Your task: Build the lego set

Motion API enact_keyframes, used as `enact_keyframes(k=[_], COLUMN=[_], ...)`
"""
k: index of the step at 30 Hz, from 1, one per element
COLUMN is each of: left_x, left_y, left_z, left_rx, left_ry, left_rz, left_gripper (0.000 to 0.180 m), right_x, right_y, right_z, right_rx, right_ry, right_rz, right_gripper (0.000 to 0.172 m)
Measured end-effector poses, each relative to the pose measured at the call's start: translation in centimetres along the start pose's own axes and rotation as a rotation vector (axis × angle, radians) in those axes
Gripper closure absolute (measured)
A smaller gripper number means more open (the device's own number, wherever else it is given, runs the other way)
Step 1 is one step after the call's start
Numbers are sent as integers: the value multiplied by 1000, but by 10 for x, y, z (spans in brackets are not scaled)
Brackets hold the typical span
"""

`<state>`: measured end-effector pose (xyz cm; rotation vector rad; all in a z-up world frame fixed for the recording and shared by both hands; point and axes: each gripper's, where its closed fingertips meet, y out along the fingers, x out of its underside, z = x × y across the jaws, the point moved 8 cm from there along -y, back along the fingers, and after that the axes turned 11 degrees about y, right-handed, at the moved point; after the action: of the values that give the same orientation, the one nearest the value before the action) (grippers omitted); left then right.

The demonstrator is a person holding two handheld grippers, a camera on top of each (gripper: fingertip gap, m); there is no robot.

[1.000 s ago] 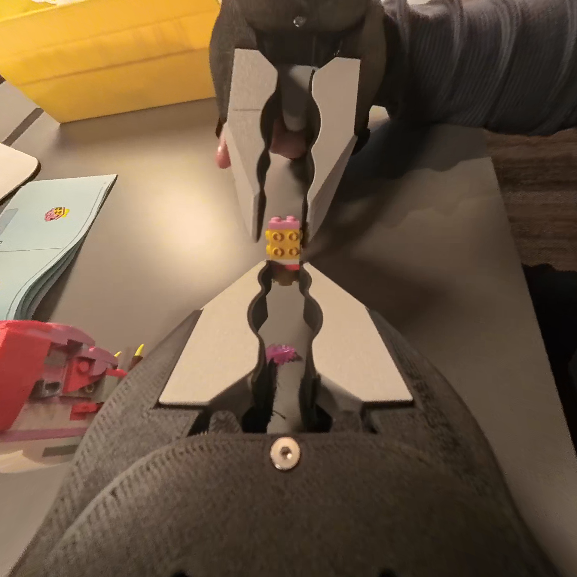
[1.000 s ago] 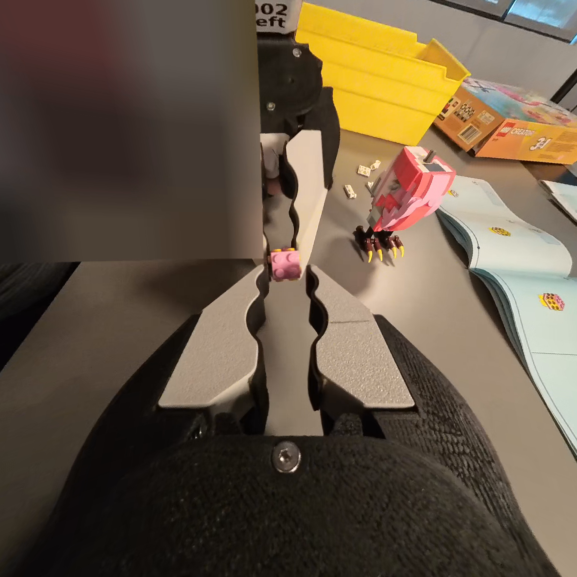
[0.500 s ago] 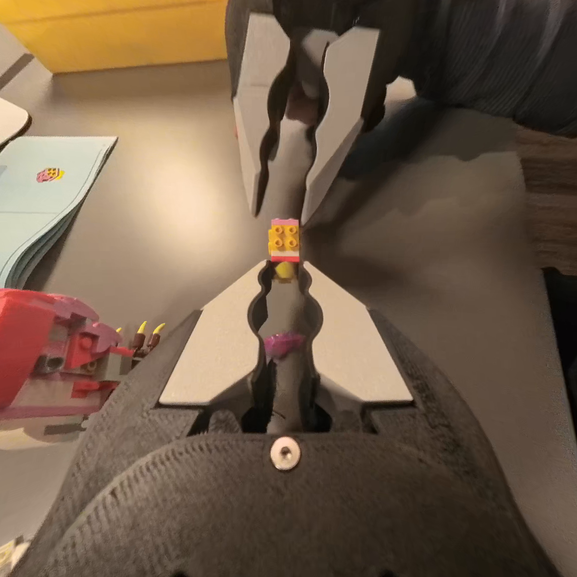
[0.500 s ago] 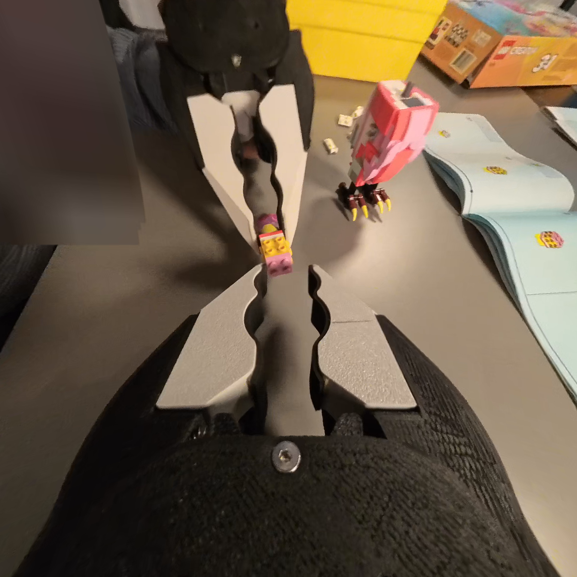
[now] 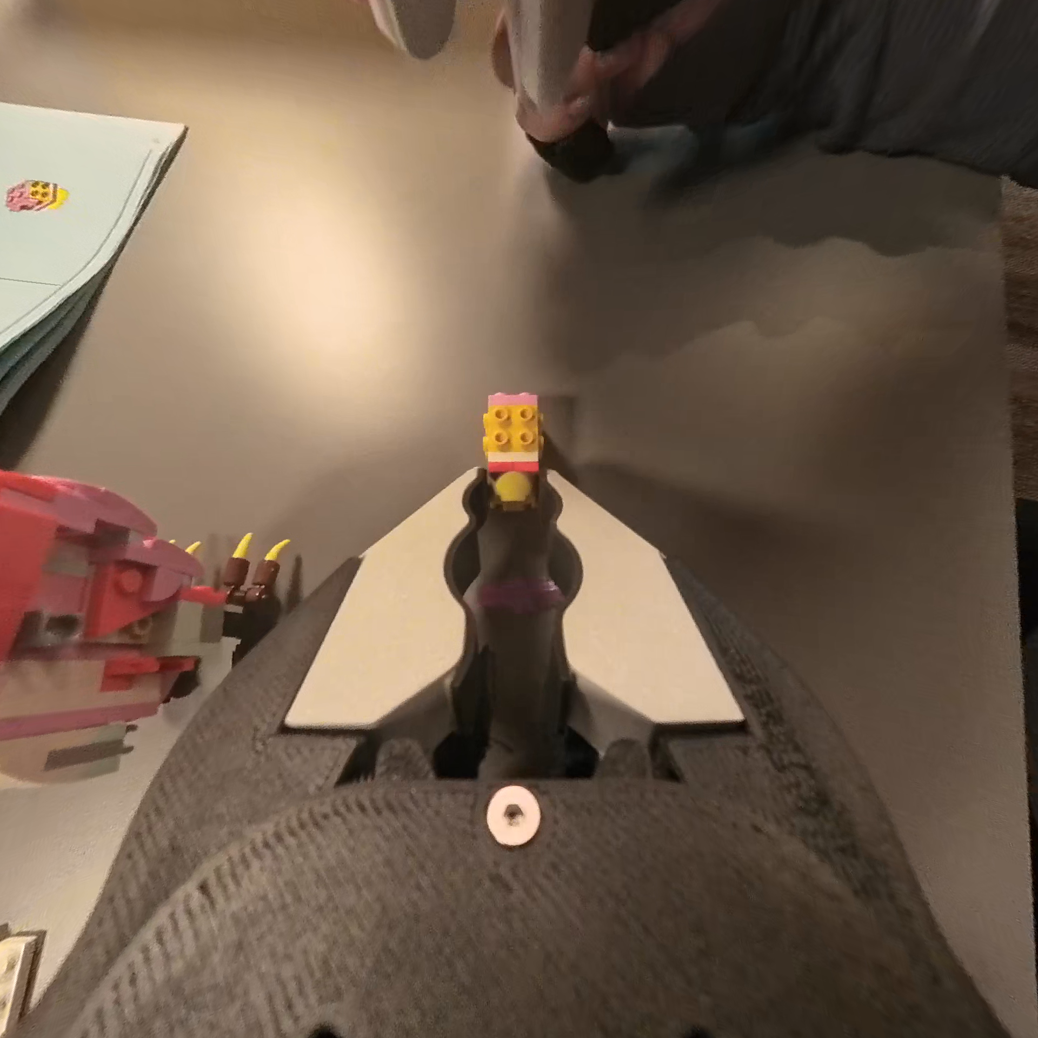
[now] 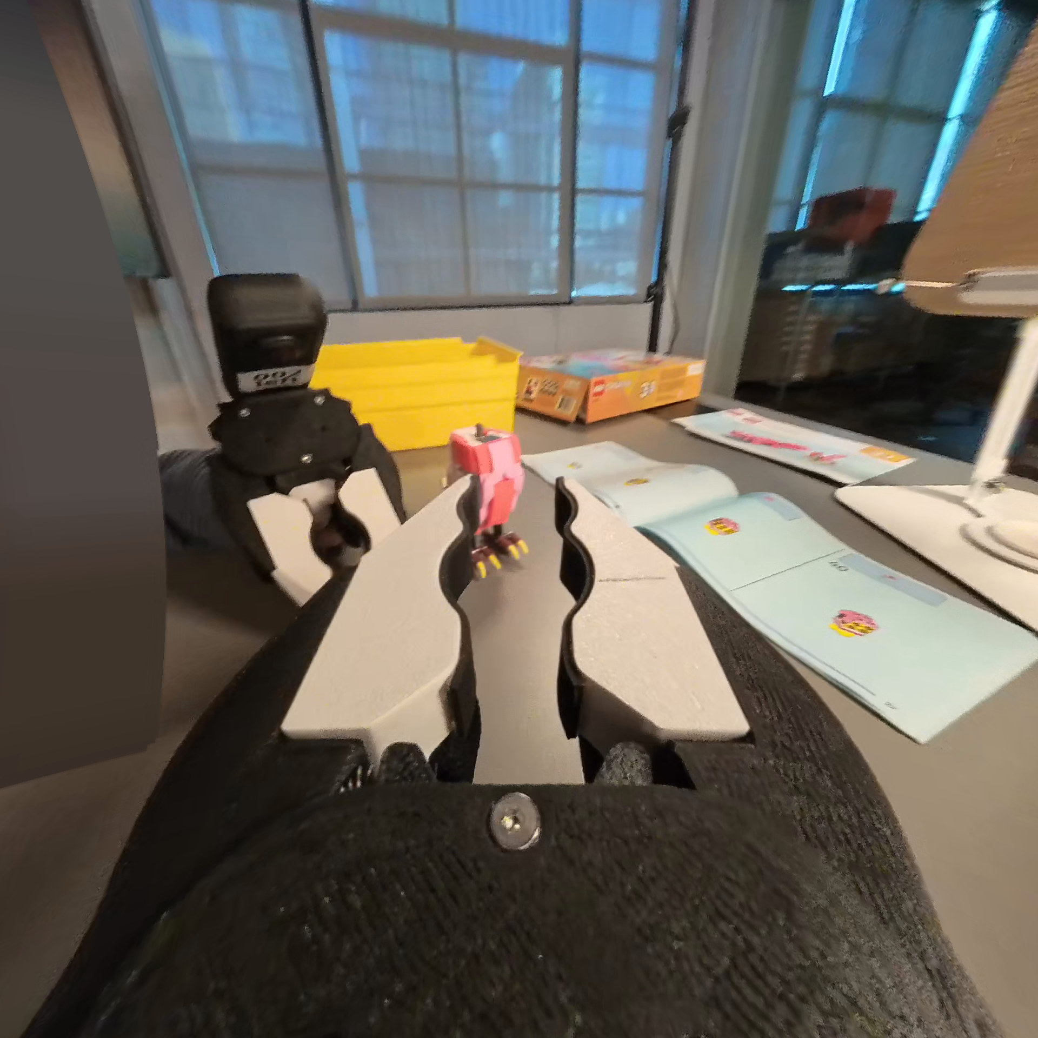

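Observation:
My left gripper (image 5: 512,477) is shut on the lower end of a small brick stack (image 5: 512,432). The stack is yellow with a pink top and a red and white band, and it juts out past the fingertips above the grey table (image 5: 337,314). A purple bit (image 5: 519,595) sits between the fingers farther back. My right gripper (image 6: 512,488) is open and empty, raised and level over the table. It shows blurred at the top edge of the left wrist view (image 5: 477,33). The left gripper shows low at the left of the right wrist view (image 6: 314,539), its tips hidden.
A red and pink brick bird with yellow claws (image 6: 494,477) stands beyond my right fingers and shows at the left of the left wrist view (image 5: 84,606). Open pale blue booklets (image 6: 786,573), a yellow bin (image 6: 427,387), an orange box (image 6: 612,382) and a white lamp base (image 6: 955,505) are on the table. The gap from one gripper's tips to the other's is roughly 12 centimeters.
My right gripper opened off the pink top of the brick stack and drew back and up. My left gripper kept its hold on the stack and tilted lower toward the table.

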<state>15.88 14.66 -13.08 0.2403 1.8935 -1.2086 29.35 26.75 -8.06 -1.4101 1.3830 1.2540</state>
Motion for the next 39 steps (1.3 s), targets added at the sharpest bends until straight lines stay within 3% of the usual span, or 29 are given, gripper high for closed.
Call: enact_keyframes(k=[6, 11, 15, 18, 39], left_x=[-1, -17, -27, -27, -23], left_y=[-4, -21, -38, -44, -43], left_z=[-3, -3, -1, -3, -8], left_rx=[-48, -111, -264, -356, -387], left_ry=[-19, 3, 122, 127, 81], left_rz=[36, 267, 400, 460, 426], left_gripper=[134, 119, 120, 124, 131], right_x=[-8, -16, -20, -20, -18], right_y=[-12, -23, -30, -31, -34], right_z=[11, 14, 19, 21, 25], right_rx=[188, 294, 537, 619, 658], right_ry=[-118, -207, -401, -484, -477], right_rz=[118, 191, 185, 169, 159], right_gripper=[149, 154, 166, 170, 171])
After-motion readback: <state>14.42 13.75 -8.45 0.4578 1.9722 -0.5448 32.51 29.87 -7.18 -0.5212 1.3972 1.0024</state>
